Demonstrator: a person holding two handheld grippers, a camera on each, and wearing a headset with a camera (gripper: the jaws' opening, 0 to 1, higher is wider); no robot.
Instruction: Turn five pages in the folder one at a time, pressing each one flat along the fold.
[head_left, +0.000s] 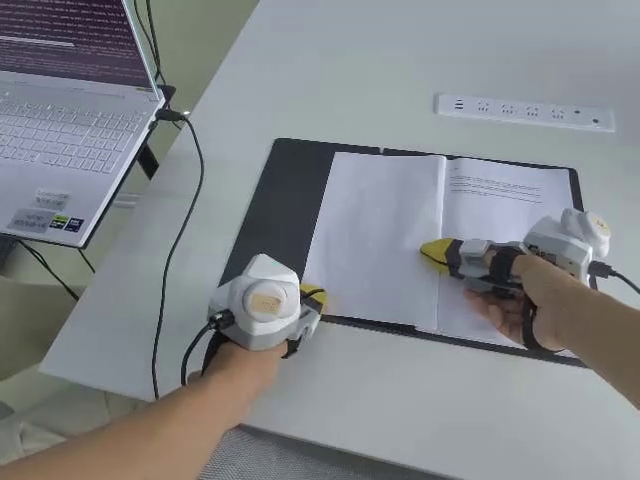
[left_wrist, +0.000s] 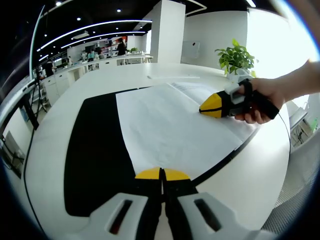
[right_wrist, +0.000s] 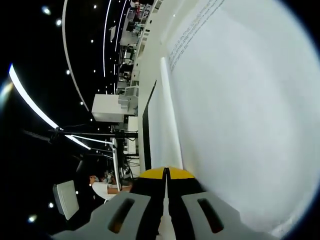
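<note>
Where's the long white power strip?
Head view: the long white power strip lies on the white table, beyond the far right edge of the open black folder.

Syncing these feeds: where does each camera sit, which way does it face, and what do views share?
Head view: on the headset, facing down at the folder and laptop; both arms, left gripper and right gripper show.
Left gripper view: on the left gripper, facing across the pages to the right gripper and its hand.
Right gripper view: on the right gripper, rolled sideways, skimming the printed page.
Shared: head and left gripper views both show the right gripper.
</note>
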